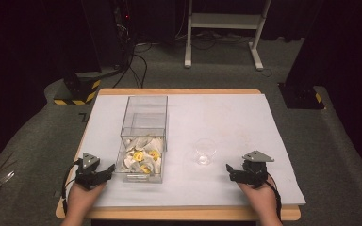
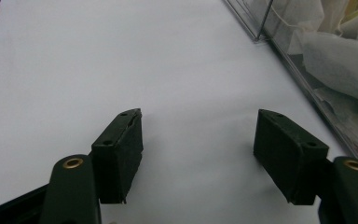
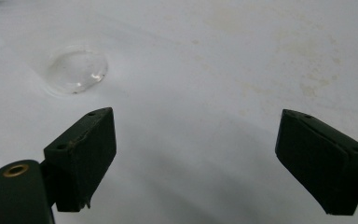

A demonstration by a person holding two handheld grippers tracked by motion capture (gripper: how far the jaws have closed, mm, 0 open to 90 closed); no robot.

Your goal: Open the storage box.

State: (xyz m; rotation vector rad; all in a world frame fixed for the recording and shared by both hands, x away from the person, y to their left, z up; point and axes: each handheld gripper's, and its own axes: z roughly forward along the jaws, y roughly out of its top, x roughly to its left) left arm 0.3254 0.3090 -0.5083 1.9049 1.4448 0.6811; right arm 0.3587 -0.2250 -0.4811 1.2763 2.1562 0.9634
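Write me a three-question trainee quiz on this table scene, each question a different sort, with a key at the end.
1. True or false: the left gripper is clamped on a sachet from the clear box.
2. Multiple choice: what stands on the white sheet between the box and the right gripper?
A. a metal spoon
B. a clear glass cup
C. a red bowl
3. Fill in: the sachets lie in the end of the box that is ____ the person.

Key
1. False: its jaws stand apart over the bare sheet, nothing between them.
2. B
3. nearest
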